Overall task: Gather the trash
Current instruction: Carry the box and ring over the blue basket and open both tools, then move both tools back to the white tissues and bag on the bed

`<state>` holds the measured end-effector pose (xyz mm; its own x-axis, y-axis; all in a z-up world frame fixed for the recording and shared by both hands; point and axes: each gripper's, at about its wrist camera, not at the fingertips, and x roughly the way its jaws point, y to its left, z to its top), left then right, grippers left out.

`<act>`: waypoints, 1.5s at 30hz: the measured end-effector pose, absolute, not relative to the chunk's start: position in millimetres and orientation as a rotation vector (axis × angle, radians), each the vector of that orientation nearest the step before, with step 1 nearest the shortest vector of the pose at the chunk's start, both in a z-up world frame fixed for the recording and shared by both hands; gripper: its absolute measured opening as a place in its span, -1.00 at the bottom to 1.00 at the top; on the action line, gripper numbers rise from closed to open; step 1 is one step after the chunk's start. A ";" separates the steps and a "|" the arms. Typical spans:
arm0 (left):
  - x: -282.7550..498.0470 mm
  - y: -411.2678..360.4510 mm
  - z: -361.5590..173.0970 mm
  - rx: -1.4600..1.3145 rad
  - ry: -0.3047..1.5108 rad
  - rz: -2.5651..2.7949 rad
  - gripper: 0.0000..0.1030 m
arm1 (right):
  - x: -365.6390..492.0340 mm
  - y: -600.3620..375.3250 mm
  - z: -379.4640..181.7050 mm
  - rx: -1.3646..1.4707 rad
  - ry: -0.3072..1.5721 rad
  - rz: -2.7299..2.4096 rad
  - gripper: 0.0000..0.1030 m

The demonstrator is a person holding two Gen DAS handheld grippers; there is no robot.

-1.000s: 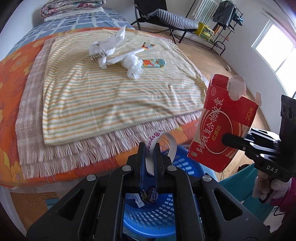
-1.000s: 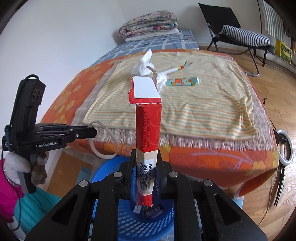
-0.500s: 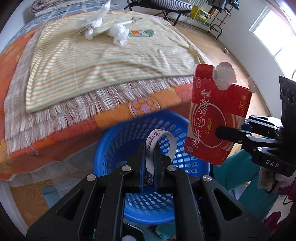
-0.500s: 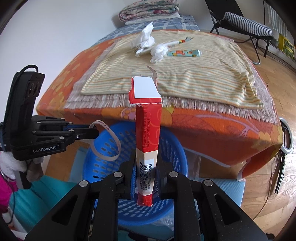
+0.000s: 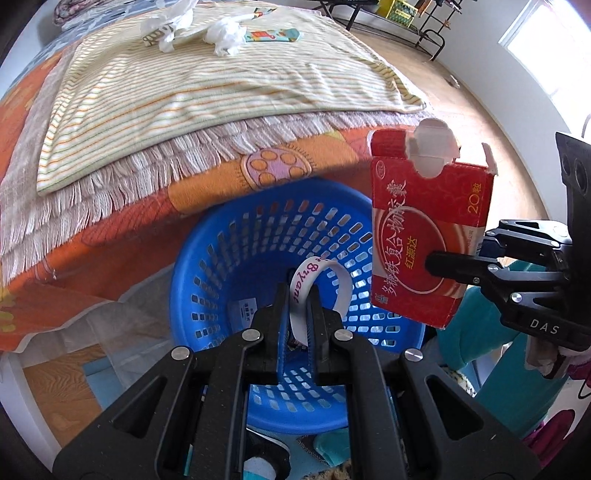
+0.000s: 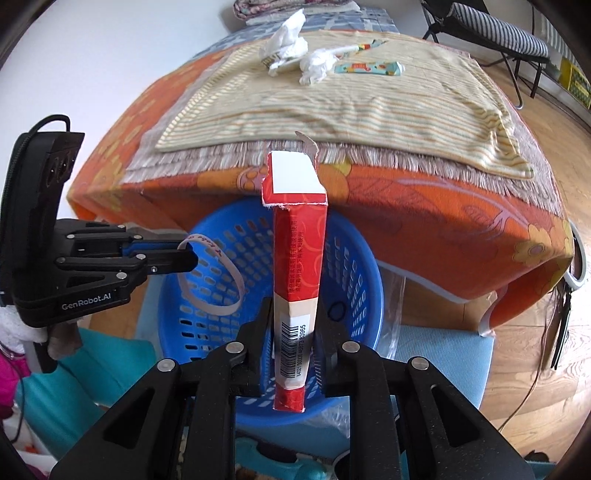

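Just above the blue basket [image 5: 236,251] my left gripper [image 5: 298,291] is shut on a white wristband [image 5: 334,273] with pink lettering, whose loop sticks out past the fingertips. To its right, my right gripper [image 5: 428,262] holds a red medicine box [image 5: 424,229] upright over the basket's rim. In the right wrist view the box [image 6: 299,251] stands between the pads of that gripper [image 6: 295,314], whose jaws are opening. The left gripper [image 6: 192,258] with the band [image 6: 236,288] shows on the left, over the basket [image 6: 373,280].
Crumpled white tissues [image 5: 225,31] and a colourful wrapper [image 5: 275,36] lie far back on the striped blanket [image 5: 184,96] of the orange bed [image 6: 424,221], whose edge overhangs the basket. A folding chair [image 6: 498,33] and wooden floor are beyond.
Both grippers have sunk and tipped downward, from level with the bed's edge to just above the basket, carrying the band and the box. The basket's inside now fills the view.
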<state>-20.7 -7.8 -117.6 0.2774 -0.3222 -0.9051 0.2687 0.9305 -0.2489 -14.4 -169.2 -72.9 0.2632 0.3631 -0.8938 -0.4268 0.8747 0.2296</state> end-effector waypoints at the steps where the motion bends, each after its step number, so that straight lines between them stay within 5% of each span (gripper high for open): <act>1: -20.8 -7.8 -118.6 -0.049 1.232 -0.394 -0.84 | -15.0 -169.0 -73.8 -0.065 1.194 0.534 -0.66; 6: -19.1 -6.6 -118.6 -0.048 1.227 -0.372 -0.36 | -17.2 -168.1 -78.4 -0.077 1.215 0.531 -0.42; 8: -18.0 -4.7 -117.1 -0.050 1.220 -0.365 -0.32 | -18.1 -168.0 -79.2 -0.080 1.214 0.527 -0.14; 12: -16.3 0.0 -117.5 -0.063 1.226 -0.343 -0.21 | -18.3 -169.2 -78.6 -0.081 1.211 0.524 -0.11; 17: -14.0 2.9 -116.3 -0.073 1.230 -0.324 -0.20 | -16.6 -169.1 -80.2 -0.084 1.216 0.518 0.12; 45: 79.8 34.1 -48.9 -0.169 1.043 -0.185 -0.20 | 75.5 -183.0 -39.7 0.068 1.114 0.502 0.25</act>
<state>79.8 34.1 -48.9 0.4911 -0.2315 -0.8398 0.0714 0.9715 -0.2261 75.5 -183.0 -39.7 0.3425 0.4190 -0.8409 -0.3522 0.8870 0.2985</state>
